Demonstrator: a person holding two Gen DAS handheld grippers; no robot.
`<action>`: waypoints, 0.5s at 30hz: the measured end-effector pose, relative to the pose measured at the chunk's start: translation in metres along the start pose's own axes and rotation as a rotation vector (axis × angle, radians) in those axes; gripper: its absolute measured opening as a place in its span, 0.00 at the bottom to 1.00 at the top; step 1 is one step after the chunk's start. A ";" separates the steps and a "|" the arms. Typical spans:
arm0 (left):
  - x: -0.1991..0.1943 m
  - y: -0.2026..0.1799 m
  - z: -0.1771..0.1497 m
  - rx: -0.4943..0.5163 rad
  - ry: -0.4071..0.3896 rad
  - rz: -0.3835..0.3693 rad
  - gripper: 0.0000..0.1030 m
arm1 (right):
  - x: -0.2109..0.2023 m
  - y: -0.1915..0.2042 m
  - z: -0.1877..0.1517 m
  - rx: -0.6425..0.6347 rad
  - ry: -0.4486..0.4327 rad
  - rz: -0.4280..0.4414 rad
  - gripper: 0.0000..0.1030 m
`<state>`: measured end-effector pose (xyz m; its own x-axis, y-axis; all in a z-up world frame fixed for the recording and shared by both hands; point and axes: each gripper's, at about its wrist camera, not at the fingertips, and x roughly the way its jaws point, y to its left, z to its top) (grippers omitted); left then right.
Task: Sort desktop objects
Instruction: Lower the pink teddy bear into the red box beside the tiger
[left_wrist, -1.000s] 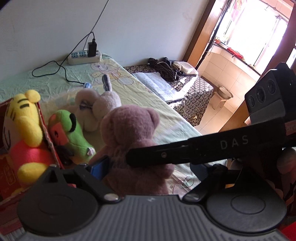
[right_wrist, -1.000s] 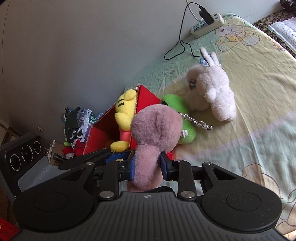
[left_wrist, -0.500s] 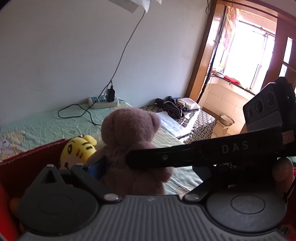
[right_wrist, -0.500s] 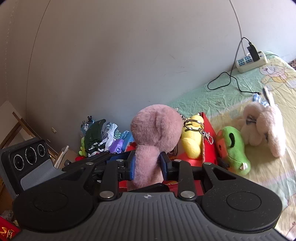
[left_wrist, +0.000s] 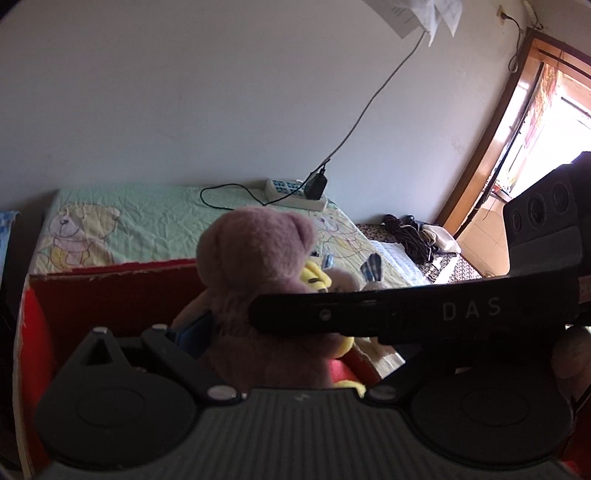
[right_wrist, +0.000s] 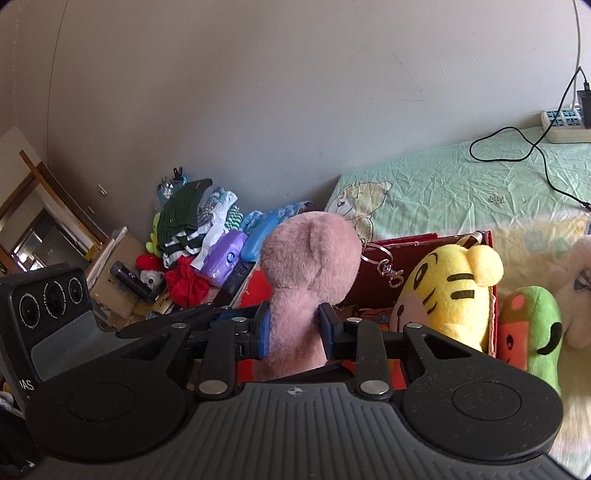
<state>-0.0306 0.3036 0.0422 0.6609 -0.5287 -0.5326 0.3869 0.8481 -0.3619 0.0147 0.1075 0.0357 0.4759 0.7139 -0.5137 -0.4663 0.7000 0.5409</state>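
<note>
A pink plush bear (right_wrist: 310, 258) hangs upright over the open red box (right_wrist: 406, 243), with my right gripper (right_wrist: 293, 328) shut on its body, a blue pad on each side. In the left wrist view the bear (left_wrist: 255, 258) sits between my left gripper's (left_wrist: 269, 332) fingers. The left blue pad (left_wrist: 192, 328) presses against it, and the right gripper's black finger (left_wrist: 406, 314) crosses in front and hides the other pad. A yellow tiger plush (right_wrist: 450, 291) leans inside the box. A green plush (right_wrist: 532, 328) and a white rabbit (right_wrist: 580, 295) lie on the bed beside the box.
The box stands on a green cartoon bedsheet (left_wrist: 147, 221) against a grey wall. A power strip (left_wrist: 295, 190) with a black cable lies at the bed's far edge. Clothes and clutter (right_wrist: 199, 243) are piled on the floor past the box. A doorway (left_wrist: 517, 147) opens at right.
Both grippers have lifted the pink bear off the bed beside the green plush and carried it over the red box. Both views now look toward the wall.
</note>
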 end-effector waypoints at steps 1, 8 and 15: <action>0.005 0.006 -0.001 -0.026 0.010 -0.004 0.93 | 0.005 -0.001 0.001 -0.007 0.017 -0.009 0.28; 0.037 0.031 -0.006 -0.123 0.070 -0.013 0.93 | 0.033 -0.012 0.003 -0.047 0.090 -0.056 0.26; 0.057 0.053 -0.015 -0.179 0.149 -0.024 0.93 | 0.054 -0.022 -0.004 -0.035 0.131 -0.110 0.24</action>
<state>0.0186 0.3181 -0.0190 0.5451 -0.5590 -0.6247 0.2723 0.8229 -0.4988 0.0477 0.1309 -0.0062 0.4253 0.6275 -0.6522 -0.4435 0.7727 0.4542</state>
